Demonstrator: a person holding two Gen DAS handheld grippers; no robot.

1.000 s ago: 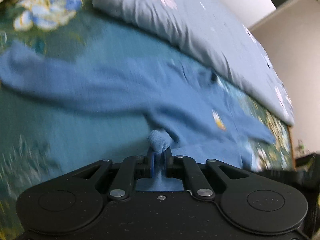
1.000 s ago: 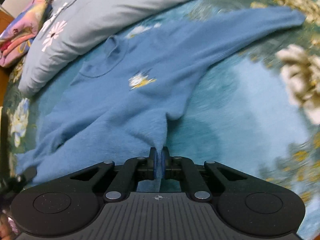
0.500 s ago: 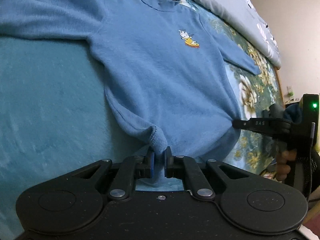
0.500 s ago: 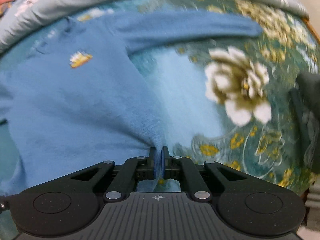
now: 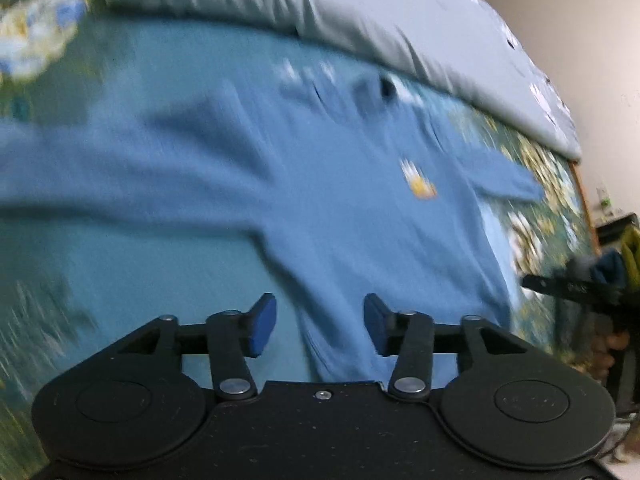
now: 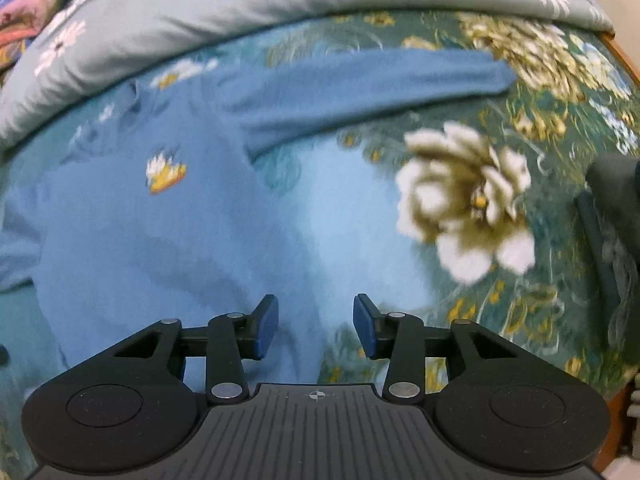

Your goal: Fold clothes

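Motion blur smears the blue sweater (image 5: 320, 208) and its chest emblem (image 5: 418, 180) (design unreadable). Its left sleeve (image 5: 60, 168) runs off the frame's left edge. The gripper body hides the hem at bottom centre.

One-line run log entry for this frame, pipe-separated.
stage: sweater laid out | left gripper: opening, nothing pinched | right gripper: opening, nothing pinched | blue sweater: flat on bedspread, sleeves out

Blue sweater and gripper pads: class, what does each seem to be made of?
Blue sweater: probably soft knit or fleece; matte, fuzzy surface, limp drape on the bed. Gripper pads: seemingly rubber or soft plastic; smooth blue faces on black arms. Motion blur leaves both uncertain.
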